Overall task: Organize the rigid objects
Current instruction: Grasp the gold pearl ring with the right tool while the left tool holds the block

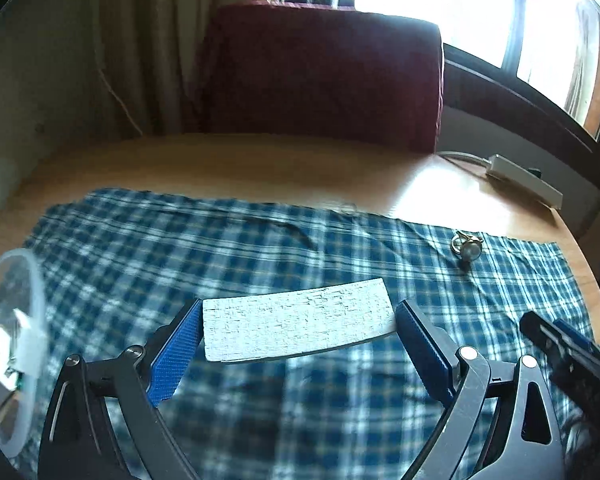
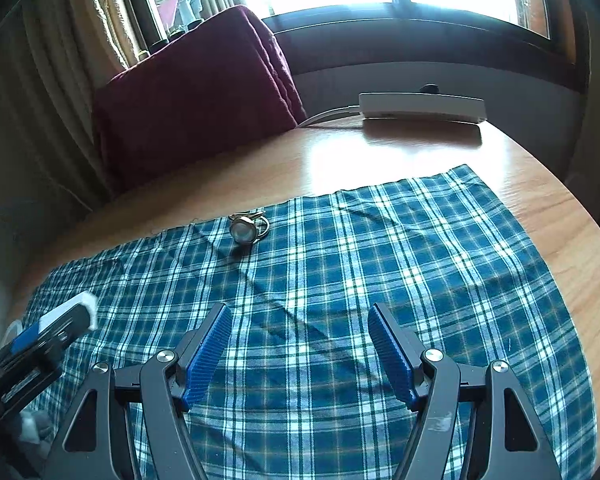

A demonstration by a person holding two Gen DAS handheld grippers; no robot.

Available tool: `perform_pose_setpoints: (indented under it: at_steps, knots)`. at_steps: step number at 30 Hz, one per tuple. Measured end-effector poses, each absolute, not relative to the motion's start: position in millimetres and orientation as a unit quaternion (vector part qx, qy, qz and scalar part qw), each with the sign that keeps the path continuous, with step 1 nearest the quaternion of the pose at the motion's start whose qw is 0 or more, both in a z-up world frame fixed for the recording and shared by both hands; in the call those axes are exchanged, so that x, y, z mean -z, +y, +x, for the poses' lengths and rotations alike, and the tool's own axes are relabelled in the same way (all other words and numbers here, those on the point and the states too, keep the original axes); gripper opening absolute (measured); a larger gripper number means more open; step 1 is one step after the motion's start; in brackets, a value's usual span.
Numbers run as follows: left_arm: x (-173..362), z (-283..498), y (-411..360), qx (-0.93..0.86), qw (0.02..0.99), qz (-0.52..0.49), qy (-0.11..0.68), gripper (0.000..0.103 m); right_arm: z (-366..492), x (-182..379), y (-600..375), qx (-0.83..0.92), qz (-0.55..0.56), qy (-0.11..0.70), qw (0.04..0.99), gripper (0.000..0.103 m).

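The left gripper (image 1: 299, 354) pinches a flat white rectangular block with a cracked, textured face (image 1: 298, 330) crosswise between its blue ribbed pads (image 1: 171, 354), lifted clear above the blue-and-white plaid cloth (image 1: 260, 256). Just to its left stands a clear round plastic container (image 1: 24, 344) with small items inside. Ahead and to its right, a small silver ring with a round pale stone (image 1: 467, 247) lies on the cloth. The right gripper (image 2: 299, 354) hovers over the same cloth with fingers spread and nothing between them; the ring sits ahead, slightly left. Beyond, on the round wooden table (image 2: 380, 152), rests a white power strip (image 2: 420, 107).
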State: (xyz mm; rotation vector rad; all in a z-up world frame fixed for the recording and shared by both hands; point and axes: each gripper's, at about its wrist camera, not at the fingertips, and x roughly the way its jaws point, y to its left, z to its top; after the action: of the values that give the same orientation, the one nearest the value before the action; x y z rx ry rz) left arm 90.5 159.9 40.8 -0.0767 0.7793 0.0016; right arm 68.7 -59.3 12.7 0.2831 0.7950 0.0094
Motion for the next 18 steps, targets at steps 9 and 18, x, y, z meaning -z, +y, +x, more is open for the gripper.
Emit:
perform_pose_setpoints:
  at_steps: [9,18]
  knots:
    - [-54.8,48.8,202.1,-0.031,0.939,-0.036,0.339,0.095,63.6,-17.9,-53.1,-0.026,0.132,0.378,0.916,0.074]
    - [-52.8,31.0,225.3,-0.034,0.942,-0.05,0.33,0.095,87.3,-14.6,-36.7,-0.022,0.092,0.403,0.91,0.074]
